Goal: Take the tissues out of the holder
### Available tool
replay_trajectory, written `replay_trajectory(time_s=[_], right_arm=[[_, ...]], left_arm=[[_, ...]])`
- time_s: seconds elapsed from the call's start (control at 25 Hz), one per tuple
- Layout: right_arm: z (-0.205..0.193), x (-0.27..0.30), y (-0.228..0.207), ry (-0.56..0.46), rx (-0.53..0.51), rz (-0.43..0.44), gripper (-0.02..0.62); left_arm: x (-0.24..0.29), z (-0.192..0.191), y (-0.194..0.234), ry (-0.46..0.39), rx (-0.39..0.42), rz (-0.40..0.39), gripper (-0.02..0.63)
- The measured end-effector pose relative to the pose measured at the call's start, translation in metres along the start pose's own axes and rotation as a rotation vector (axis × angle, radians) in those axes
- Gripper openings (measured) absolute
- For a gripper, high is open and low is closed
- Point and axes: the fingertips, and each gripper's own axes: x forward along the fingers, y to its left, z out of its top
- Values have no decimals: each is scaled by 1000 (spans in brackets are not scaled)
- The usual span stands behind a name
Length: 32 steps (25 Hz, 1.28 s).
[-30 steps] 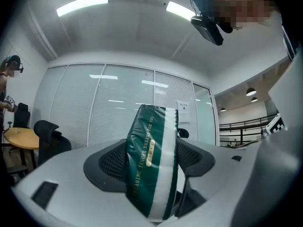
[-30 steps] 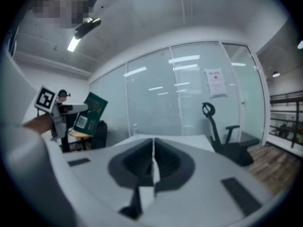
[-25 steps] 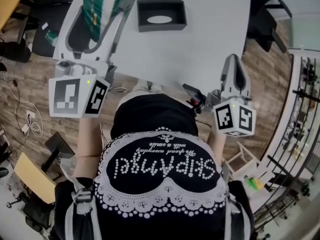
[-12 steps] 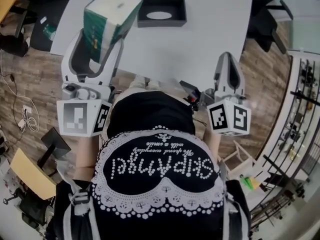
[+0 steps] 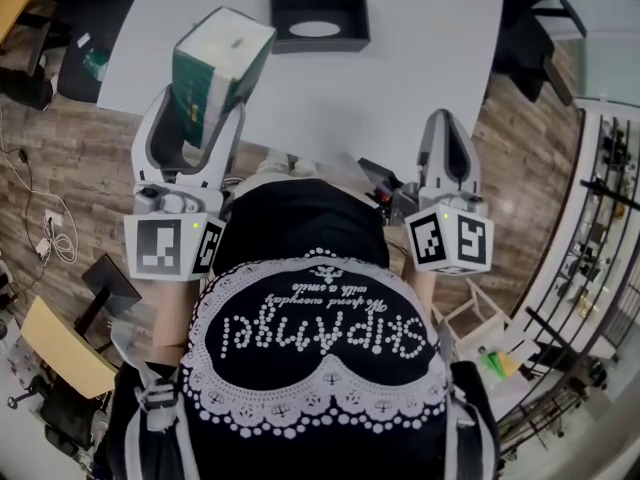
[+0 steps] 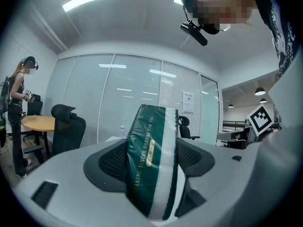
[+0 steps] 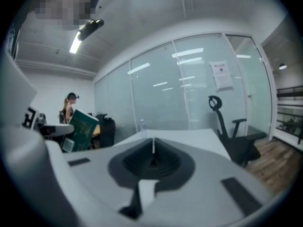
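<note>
A green and white pack of tissues (image 5: 215, 68) is clamped between the jaws of my left gripper (image 5: 200, 118), lifted clear of the table near its front left corner. In the left gripper view the tissue pack (image 6: 152, 162) stands upright between the two jaws of that gripper (image 6: 151, 174). The dark tissue holder (image 5: 318, 18) sits on the white table (image 5: 420, 68) at the back, its oval opening facing up. My right gripper (image 5: 445, 148) is shut with nothing in it, over the table's front edge. In the right gripper view its jaws (image 7: 152, 157) meet, and the tissue pack (image 7: 81, 129) shows at the left.
Black office chairs (image 5: 530, 28) stand at the table's right side and beyond its left corner. Glass partition walls (image 6: 123, 98) enclose the room. Another person (image 6: 19, 112) stands at the far left by a round wooden table (image 6: 40, 123). Shelving (image 5: 590, 268) lines the right.
My left gripper has drawn back toward me and lowered with the tissue pack still in it. My right gripper shifted slightly left and nearer; it stays shut.
</note>
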Motion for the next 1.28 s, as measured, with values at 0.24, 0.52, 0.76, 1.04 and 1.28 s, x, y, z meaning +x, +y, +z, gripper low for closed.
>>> replay_trajectory(time_s=[0.24, 0.52, 0.76, 1.04, 1.28], right_arm=[[-5, -3, -6, 17, 7, -17, 34], [-7, -9, -15, 22, 6, -47, 34], [-2, -9, -17, 13, 5, -49, 34], [0, -12, -20, 17, -20, -59, 34], [1, -14, -23, 15, -20, -70, 34]], left_arm=[[0, -9, -12, 37, -13, -22, 336], [3, -7, -10, 26, -30, -11, 336], [7, -2, -11, 17, -30, -15, 336], [8, 2, -15, 6, -24, -32, 336], [9, 4, -13, 7, -20, -32, 336]])
